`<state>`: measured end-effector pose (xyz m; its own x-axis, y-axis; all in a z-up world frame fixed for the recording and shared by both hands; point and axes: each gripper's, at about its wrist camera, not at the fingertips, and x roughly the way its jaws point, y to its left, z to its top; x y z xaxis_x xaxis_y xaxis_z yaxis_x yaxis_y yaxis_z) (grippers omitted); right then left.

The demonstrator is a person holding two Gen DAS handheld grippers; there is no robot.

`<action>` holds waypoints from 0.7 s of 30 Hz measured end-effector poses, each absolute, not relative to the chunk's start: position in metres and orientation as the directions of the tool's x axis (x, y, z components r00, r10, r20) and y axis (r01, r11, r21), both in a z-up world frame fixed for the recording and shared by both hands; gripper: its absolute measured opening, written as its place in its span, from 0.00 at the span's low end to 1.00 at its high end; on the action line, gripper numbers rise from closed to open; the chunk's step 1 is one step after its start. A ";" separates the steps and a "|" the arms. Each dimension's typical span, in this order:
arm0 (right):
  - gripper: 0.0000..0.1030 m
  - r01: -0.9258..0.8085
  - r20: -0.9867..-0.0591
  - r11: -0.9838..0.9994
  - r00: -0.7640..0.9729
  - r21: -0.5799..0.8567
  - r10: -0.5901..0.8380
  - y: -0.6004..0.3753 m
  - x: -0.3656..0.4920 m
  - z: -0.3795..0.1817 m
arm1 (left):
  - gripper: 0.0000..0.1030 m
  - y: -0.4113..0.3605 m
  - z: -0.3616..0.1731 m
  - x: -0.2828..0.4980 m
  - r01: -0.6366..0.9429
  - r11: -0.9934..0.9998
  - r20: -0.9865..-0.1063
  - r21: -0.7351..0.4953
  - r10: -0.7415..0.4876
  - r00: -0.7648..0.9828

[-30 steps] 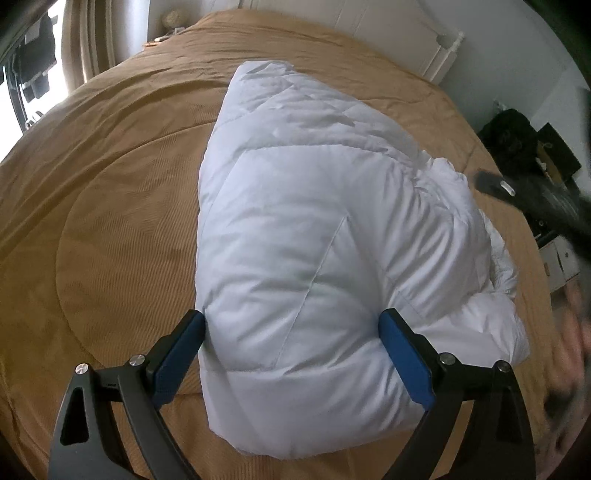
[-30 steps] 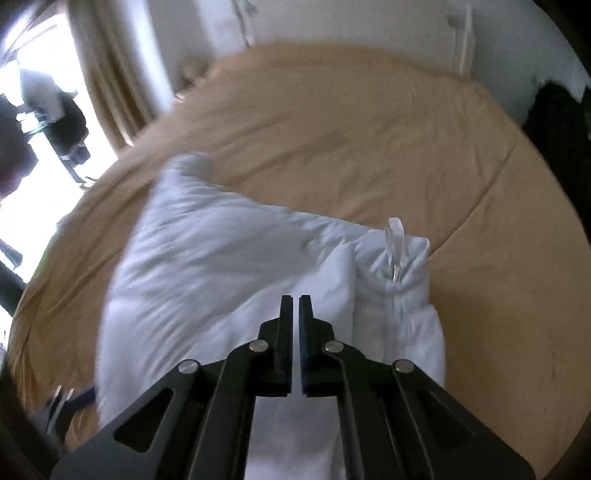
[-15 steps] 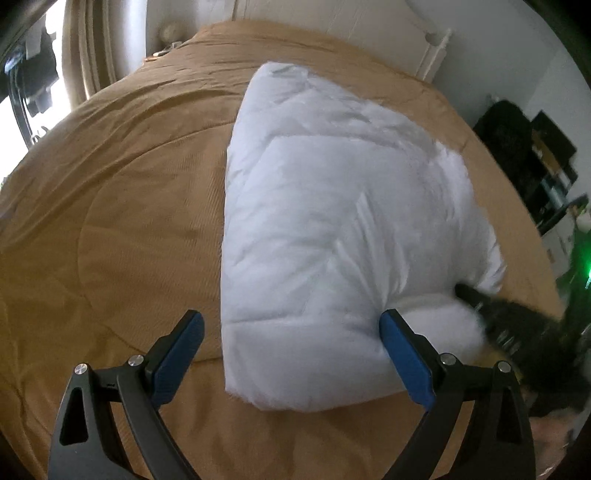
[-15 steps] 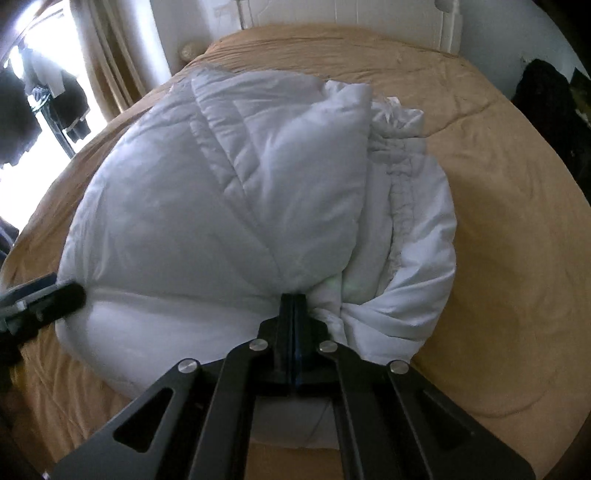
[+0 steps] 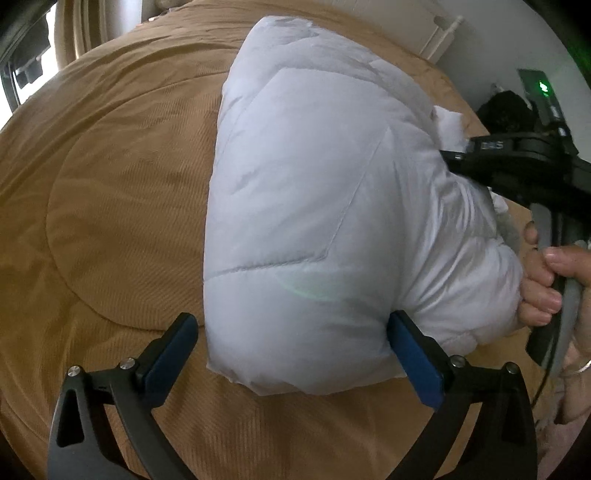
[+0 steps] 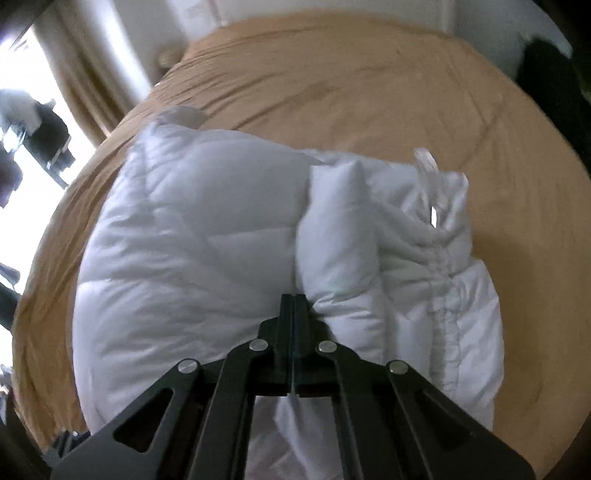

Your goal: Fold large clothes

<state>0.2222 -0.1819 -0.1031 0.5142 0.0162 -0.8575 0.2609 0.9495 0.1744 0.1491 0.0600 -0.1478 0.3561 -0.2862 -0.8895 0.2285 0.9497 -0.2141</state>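
Note:
A white puffy down jacket (image 5: 314,206) lies folded in a bundle on the tan bedspread (image 5: 110,206). My left gripper (image 5: 291,354) is open, its blue pads either side of the bundle's near end. In the right wrist view the jacket (image 6: 192,251) fills the middle, its zipper side (image 6: 439,266) to the right with a clear zipper pull sticking up. My right gripper (image 6: 293,306) is shut, its tips pressed into a fold of the jacket; whether cloth is pinched is unclear. It shows in the left wrist view (image 5: 454,158) at the bundle's right side, held by a hand.
The bed's white headboard (image 5: 436,33) stands at the far end. Curtains and a bright window (image 6: 48,122) are on the left. Dark items (image 6: 546,74) sit by the wall on the right of the bed.
The right gripper moved from the bundle's near right corner up along its right side. The jacket bundle has shifted and puffed up; the zipper pull shows again.

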 end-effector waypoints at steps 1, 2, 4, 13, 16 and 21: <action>0.00 0.289 -0.856 0.941 0.517 0.178 0.003 -0.190 0.217 -0.101 | 1.00 0.059 -0.148 0.148 0.230 0.951 -0.891 -0.206 -0.280 0.359; 0.00 0.321 -0.855 0.932 0.518 0.168 -0.024 -0.194 0.212 -0.099 | 1.00 0.059 -0.148 0.147 0.230 0.952 -0.892 -0.202 -0.276 0.359; 0.00 0.381 -0.845 0.910 0.531 0.162 -0.071 -0.200 0.200 -0.089 | 1.00 0.060 -0.148 0.146 0.222 0.954 -0.893 -0.199 -0.270 0.360; 0.08 0.158 -0.798 0.981 0.603 0.116 -0.003 -0.118 0.090 -0.110 | 1.00 0.058 -0.150 0.138 0.225 0.959 -0.904 -0.172 -0.244 0.351; 0.07 0.151 -0.795 0.988 0.604 0.042 -0.059 -0.114 0.079 -0.128 | 1.00 0.052 -0.156 0.129 0.232 0.960 -0.916 -0.156 -0.228 0.330; 0.08 0.153 -0.786 0.988 0.613 0.019 -0.080 -0.107 0.077 -0.107 | 0.99 0.055 -0.148 0.115 0.247 0.960 -0.921 -0.127 -0.207 0.329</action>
<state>0.0772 -0.1071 -0.1074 0.6127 -0.0799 -0.7862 0.1533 0.9880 0.0191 0.1150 0.0553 -0.1485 0.3287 -0.2070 -0.9215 0.2474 0.9605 -0.1275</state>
